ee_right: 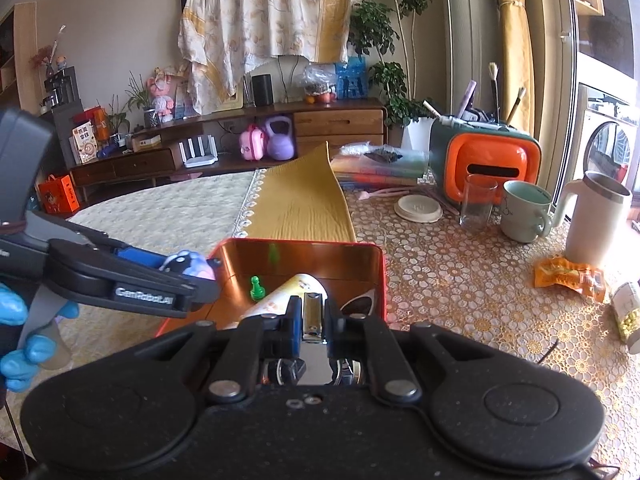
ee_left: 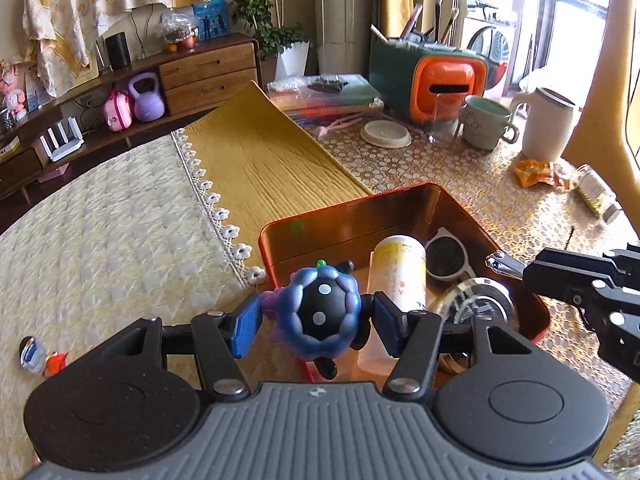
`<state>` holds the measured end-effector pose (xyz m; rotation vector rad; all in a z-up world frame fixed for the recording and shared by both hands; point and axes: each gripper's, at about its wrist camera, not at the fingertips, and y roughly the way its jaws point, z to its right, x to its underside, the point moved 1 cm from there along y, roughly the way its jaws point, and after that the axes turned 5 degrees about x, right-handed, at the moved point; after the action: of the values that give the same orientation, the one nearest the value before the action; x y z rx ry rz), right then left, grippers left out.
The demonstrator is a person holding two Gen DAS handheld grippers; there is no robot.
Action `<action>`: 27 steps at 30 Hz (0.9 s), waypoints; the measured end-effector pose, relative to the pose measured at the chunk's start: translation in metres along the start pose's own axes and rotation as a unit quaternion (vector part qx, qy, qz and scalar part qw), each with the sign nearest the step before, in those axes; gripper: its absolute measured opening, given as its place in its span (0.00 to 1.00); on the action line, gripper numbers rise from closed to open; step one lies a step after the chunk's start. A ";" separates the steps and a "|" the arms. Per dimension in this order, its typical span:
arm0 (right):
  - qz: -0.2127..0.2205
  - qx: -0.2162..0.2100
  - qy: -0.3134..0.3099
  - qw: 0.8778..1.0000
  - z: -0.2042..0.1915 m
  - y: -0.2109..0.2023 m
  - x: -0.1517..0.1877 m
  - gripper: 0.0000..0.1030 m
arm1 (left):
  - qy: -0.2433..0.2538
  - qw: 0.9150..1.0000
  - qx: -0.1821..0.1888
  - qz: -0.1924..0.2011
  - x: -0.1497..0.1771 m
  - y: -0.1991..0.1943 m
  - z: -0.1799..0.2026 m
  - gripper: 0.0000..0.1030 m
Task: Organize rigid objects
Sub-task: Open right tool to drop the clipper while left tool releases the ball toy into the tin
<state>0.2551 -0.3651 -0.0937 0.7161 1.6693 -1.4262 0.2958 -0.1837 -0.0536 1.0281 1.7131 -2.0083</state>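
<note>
Bkgd clutter, table's far side: orange-fronted green storage box [ee_right: 486, 160] at 1 o'clock w/ brushes, clear drinking glass [ee_right: 477, 200] just in front, pale green ceramic mug [ee_right: 524, 212] beside it, white lidless jug [ee_right: 596, 220] at 2 o'clock; purple kettlebell [ee_right: 279, 140] at 11 o'clock, under wooden sideboard [ee_right: 336, 120].

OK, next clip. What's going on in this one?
A person is tidying small items into a red tin on the table. The left gripper holds a blue toy at the tin's near edge; the right gripper is clamped on a nail clipper over the tin. A can, sunglasses and a green pawn already lie inside.
</note>
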 end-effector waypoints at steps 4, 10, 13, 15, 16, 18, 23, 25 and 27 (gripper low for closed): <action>-0.006 -0.001 0.001 1.000 0.002 0.011 0.000 0.10 | 0.008 1.000 0.000 -0.009 -0.007 0.017 0.004 0.57; -0.017 -0.001 -0.002 1.000 0.003 0.027 0.000 0.10 | 0.021 1.000 -0.004 -0.015 -0.014 0.037 0.010 0.57; -0.020 0.001 -0.008 1.000 0.001 0.034 0.001 0.10 | 0.010 1.000 0.002 -0.024 -0.016 0.046 0.009 0.57; -0.022 0.003 -0.011 1.000 0.000 0.039 0.001 0.10 | 0.007 1.000 0.001 -0.024 -0.016 0.049 0.008 0.57; -0.023 0.003 -0.011 1.000 0.000 0.041 0.001 0.10 | 0.005 1.000 0.000 -0.024 -0.017 0.051 0.008 0.57; -0.027 0.003 -0.014 1.000 0.000 0.045 0.002 0.10 | 0.001 1.000 0.001 -0.024 -0.018 0.054 0.006 0.57; -0.032 0.009 -0.028 0.999 -0.005 0.052 0.006 0.10 | -0.001 1.000 -0.001 -0.030 -0.019 0.062 0.005 0.57; -0.029 0.012 -0.034 0.999 -0.007 0.053 0.005 0.10 | -0.001 1.000 -0.004 -0.031 -0.020 0.065 0.005 0.57; -0.029 0.014 -0.038 0.999 -0.007 0.053 0.005 0.10 | 0.005 0.999 -0.007 -0.030 -0.020 0.067 0.006 0.57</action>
<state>0.2954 -0.3476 -0.1254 0.6260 1.6252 -1.5016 0.3511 -0.2097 -0.0884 0.9939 1.7820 -2.0278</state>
